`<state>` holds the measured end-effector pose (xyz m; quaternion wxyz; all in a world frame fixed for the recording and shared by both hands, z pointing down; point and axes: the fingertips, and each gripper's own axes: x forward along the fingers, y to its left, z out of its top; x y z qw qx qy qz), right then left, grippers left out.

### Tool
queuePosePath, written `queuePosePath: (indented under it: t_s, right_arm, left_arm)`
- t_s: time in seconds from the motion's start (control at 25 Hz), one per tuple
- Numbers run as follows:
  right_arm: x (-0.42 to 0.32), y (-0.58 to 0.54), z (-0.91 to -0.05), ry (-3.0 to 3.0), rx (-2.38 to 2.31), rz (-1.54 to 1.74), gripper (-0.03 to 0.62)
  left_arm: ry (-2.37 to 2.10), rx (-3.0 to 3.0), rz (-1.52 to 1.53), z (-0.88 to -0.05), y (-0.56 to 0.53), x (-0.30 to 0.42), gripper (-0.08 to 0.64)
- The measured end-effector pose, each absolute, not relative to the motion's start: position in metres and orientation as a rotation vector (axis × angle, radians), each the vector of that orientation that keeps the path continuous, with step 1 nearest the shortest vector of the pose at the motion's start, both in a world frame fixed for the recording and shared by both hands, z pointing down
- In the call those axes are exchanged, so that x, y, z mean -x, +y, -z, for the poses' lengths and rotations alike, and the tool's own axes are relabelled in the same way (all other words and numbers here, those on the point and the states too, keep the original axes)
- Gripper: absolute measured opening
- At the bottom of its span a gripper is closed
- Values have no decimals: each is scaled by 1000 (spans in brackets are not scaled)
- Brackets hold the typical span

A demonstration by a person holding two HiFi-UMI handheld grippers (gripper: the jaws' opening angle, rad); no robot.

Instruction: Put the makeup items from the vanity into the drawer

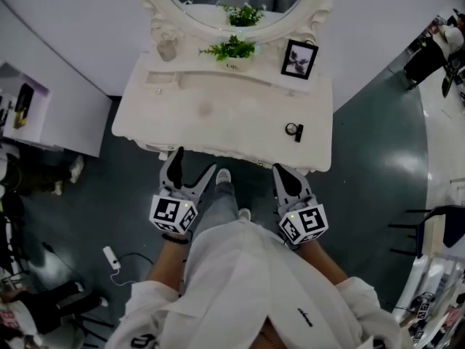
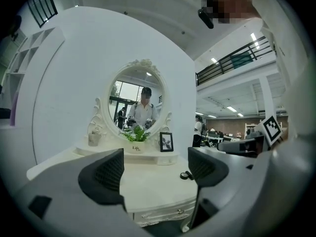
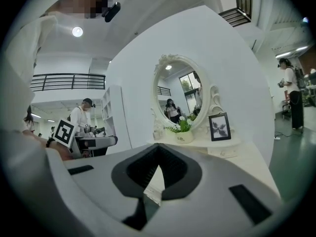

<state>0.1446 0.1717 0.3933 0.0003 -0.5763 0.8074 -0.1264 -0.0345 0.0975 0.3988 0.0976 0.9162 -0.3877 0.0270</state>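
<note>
**Q:** Where do the makeup items lie?

**A:** A round case [image 1: 291, 129] and a black tube [image 1: 299, 132] sit together on the white surface [image 1: 218, 115]. They are near its right edge, closer to the front edge than the back. The tube lies just to the right of the case; whether the two touch cannot be told.

**Q:** And the drawer?

**A:** The drawer [image 2: 165, 214] shows in the left gripper view under the surface's front edge. Its front carries a small knob and sits shut.

**Q:** How do the tools stand?

**A:** A person in a white shirt [image 1: 247, 282] holds both tools at the surface's front edge. The left tool [image 1: 194, 161] is wide. Its dark pads [image 2: 106, 174] stand well apart with nothing between them, and the surface shows through the gap. The right tool [image 1: 286, 169] is narrow, its tips meeting and gripping nothing. It is the nearer of the two to the case and tube, but clear of them.

**Q:** What else is on the surface?

**A:** Three things line the back edge below the oval mirror [image 1: 218, 9]. A glass jar [image 1: 167, 47] stands toward the left, a potted plant [image 1: 231, 49] in the middle, and an upright picture frame [image 1: 299, 58] toward the right.
</note>
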Motion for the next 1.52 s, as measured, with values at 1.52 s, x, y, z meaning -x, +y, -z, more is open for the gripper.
queuePosePath:
  t_s: [1.52]
  right_arm:
    - [-106, -91, -471, 2557, 1972, 617, 17]
  left_arm:
    - [-912, -2582, -403, -539, -164, 6, 387]
